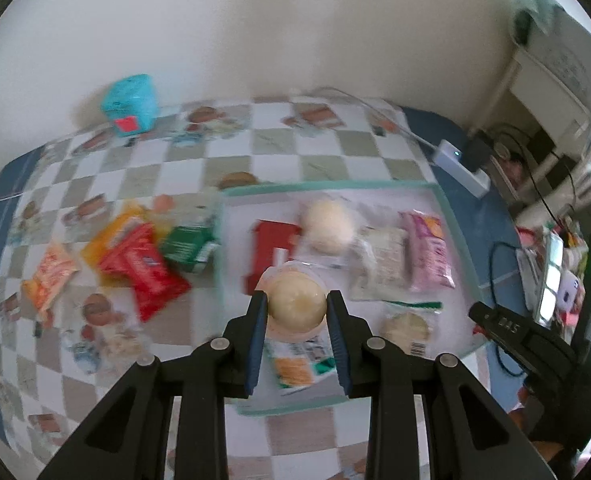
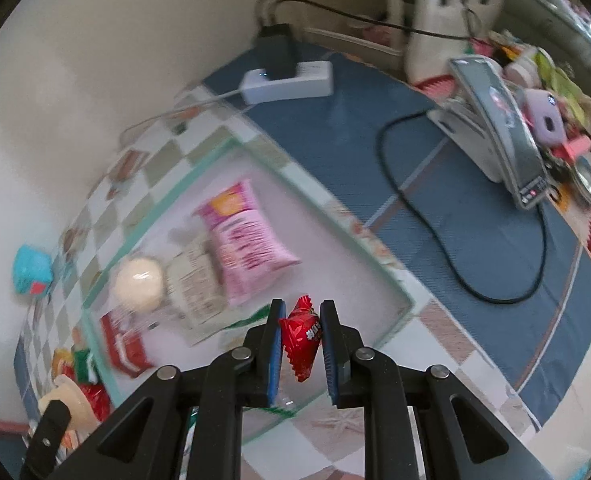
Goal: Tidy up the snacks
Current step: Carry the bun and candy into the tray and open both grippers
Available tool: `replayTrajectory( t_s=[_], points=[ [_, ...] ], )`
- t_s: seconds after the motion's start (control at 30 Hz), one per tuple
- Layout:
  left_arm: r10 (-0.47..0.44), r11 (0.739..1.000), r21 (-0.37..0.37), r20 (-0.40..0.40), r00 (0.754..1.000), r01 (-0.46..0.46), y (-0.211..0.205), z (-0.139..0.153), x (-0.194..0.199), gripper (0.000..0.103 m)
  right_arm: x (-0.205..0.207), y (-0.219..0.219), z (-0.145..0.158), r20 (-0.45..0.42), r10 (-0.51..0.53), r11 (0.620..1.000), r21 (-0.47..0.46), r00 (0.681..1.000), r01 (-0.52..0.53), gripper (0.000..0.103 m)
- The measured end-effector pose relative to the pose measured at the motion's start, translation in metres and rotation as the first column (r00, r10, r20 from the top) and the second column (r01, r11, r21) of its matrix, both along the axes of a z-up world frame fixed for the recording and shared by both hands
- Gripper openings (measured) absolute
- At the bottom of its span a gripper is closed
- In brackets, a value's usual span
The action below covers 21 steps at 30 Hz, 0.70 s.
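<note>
Above the tray (image 1: 453,216), the left tool (image 1: 297,304) grips a round bun (image 1: 297,300) and the right tool (image 2: 302,312) grips a red candy (image 2: 301,338).

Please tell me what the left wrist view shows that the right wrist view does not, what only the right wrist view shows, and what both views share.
Only the left wrist view: the left tongs shut on a round cream pudding cup, and an orange packet on the checkered cloth.

Only the right wrist view: the right tongs shut on a small red wrapped candy, and a grey device on a stand on the blue cloth.

Both: the green-rimmed tray, the pink snack bag, the teal box, and the white power strip.
</note>
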<state>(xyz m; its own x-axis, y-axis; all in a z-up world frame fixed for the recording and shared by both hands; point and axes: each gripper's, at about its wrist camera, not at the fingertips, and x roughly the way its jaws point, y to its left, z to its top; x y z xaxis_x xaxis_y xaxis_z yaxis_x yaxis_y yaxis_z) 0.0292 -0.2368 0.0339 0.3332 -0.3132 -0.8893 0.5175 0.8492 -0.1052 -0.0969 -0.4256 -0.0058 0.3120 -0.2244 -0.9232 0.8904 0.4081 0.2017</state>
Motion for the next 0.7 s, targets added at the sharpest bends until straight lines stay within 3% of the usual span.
replayTrajectory(
  t_s=[0.23,0.57,0.63,0.7],
  points=[
    [-0.053,0.999,0.012,-0.028,0.998,0.053,-0.032,-0.022,-0.007,0.031,-0.005,-0.011,-0.014,-0.028,-0.032,0.999,0.028,0.999,0.033,0.019],
    [-0.051,0.998,0.03,-0.054,0.997,0.053,-0.04,-0.039,-0.006,0.033,-0.003,-0.011,-0.019,-0.043,-0.034,0.998,0.044,0.998,0.036,0.02],
    [-0.049,0.998,0.028,-0.05,0.998,0.051,-0.04,-0.038,-0.006,0.052,-0.003,-0.011,-0.019,-0.045,-0.03,0.998,0.046,0.999,0.032,0.02],
    [-0.045,0.999,0.018,-0.053,0.998,0.046,-0.038,-0.036,-0.004,0.062,-0.002,-0.011,-0.02,-0.047,-0.027,0.998,0.054,0.999,0.03,0.021]
  ],
)
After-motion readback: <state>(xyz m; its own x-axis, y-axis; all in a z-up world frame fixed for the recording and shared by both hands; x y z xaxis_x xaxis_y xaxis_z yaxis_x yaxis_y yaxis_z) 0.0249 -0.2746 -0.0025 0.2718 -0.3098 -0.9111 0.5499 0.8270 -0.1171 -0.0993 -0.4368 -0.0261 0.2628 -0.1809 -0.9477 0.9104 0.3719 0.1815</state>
